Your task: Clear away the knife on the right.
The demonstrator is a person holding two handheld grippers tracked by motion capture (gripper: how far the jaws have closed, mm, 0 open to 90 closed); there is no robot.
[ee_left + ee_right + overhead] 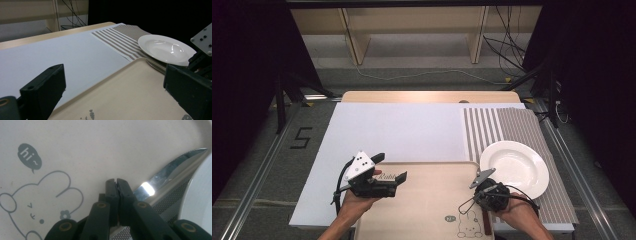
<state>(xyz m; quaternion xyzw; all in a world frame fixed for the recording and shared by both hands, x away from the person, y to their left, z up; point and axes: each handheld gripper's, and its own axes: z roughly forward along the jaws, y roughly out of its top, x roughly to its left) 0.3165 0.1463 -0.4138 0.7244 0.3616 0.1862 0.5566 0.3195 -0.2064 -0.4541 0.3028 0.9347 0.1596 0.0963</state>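
While the left gripper (pixel 391 175) is idling wide open over the beige tray (pixel 432 200), the right gripper (pixel 116 182), clenched empty, is hovering beside the knife (pixel 172 173), whose blade is running toward two o'clock along the white plate (pixel 514 167).

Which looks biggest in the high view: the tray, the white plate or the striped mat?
1. Tray, though part is cut off at the picture's bottom edge.
2. Striped mat, close behind, partly hidden under the plate.
3. White plate, clearly smallest.

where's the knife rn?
High view: the knife lies at the tray's right edge, beside the white plate, under the right hand-held gripper.
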